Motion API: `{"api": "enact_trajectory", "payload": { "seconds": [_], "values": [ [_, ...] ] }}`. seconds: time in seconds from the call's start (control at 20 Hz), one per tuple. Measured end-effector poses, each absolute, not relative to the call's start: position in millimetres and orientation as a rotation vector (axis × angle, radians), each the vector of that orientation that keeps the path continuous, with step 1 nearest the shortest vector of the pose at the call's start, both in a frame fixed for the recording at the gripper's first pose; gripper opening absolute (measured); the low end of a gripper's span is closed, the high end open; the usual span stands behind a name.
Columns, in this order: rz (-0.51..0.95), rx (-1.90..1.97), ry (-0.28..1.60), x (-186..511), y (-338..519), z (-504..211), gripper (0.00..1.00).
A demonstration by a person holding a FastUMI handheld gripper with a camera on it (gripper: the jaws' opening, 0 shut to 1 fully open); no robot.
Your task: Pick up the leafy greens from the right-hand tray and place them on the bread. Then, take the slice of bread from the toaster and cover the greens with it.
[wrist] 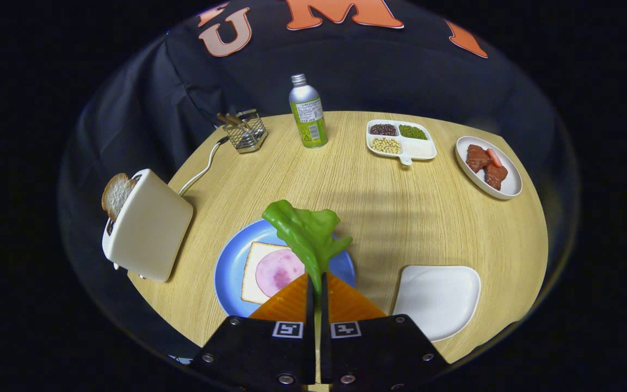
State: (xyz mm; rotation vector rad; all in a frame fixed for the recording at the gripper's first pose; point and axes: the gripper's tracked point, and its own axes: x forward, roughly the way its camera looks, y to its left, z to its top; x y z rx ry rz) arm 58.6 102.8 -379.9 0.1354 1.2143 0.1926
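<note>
The tongs (317, 291) are closed on the stem of the leafy greens (307, 233), holding them above the bread (259, 272) on the blue plate (229, 267). The leaf seems light and floppy, so the stem grip looks best.
</note>
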Motion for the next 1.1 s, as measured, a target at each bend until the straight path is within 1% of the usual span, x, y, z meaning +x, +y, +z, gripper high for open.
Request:
{"api": "enact_trajectory", "payload": {
  "seconds": [0.4, 0.65, 0.75, 0.8, 0.95, 1.0, 1.05, 1.1],
  "values": [
    [0.227, 0.134, 1.245, 58, 137, -399, 0.05],
    [0.250, 0.136, 1.274, 54, 155, -406, 0.13],
    [0.264, 0.135, 1.289, 50, 162, -407, 0.18],
    [0.266, 0.134, 1.294, 49, 163, -408, 0.26],
    [0.259, 0.112, 1.283, 50, 165, -405, 0.38],
    [0.262, 0.105, 1.275, 52, 166, -402, 0.45],
    [0.264, 0.099, 1.266, 52, 168, -398, 0.49],
    [0.264, 0.088, 1.254, 54, 169, -395, 0.55]
  ]
}}
